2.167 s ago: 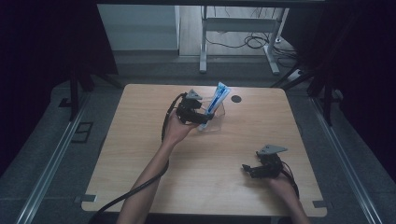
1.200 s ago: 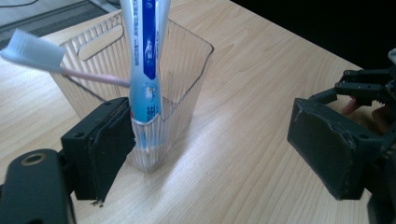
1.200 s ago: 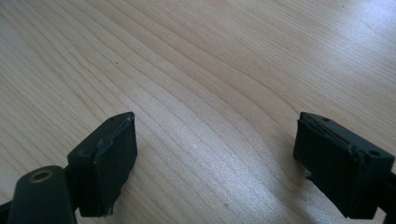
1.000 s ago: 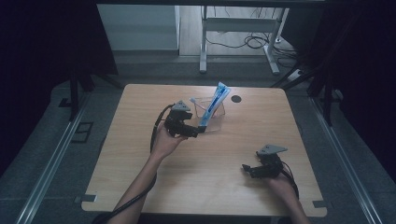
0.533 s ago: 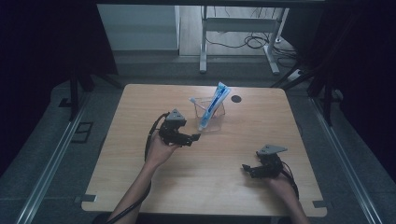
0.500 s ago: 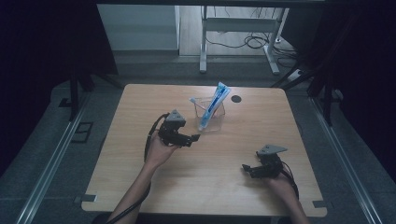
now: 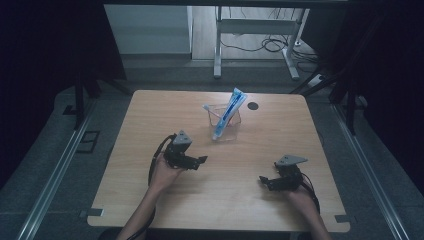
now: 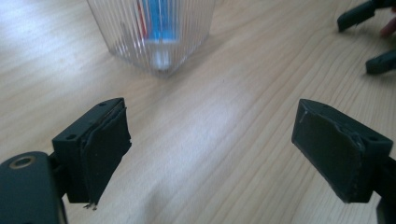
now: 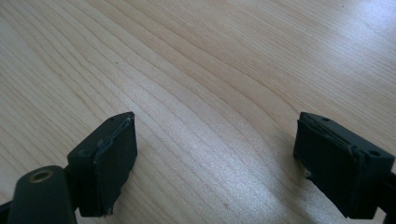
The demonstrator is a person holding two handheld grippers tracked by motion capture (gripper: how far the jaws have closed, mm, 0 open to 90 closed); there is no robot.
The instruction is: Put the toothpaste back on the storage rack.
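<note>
A clear, ribbed plastic cup (image 7: 224, 121) stands upright toward the far middle of the pale wood-grain desk (image 7: 150, 115), holding a blue-and-white toothpaste tube (image 7: 231, 107) that leans out over its rim. The left claw (image 7: 200, 160) sits near the cup, on the person's side of it and well apart from it — its black padded jaws spread wide with nothing between them. The right claw (image 7: 262, 180) rests low over bare wood near the desk's front right — also wide apart and empty.

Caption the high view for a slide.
Both open grippers, left and right, rest near a clear cup holding toothpaste.
</note>
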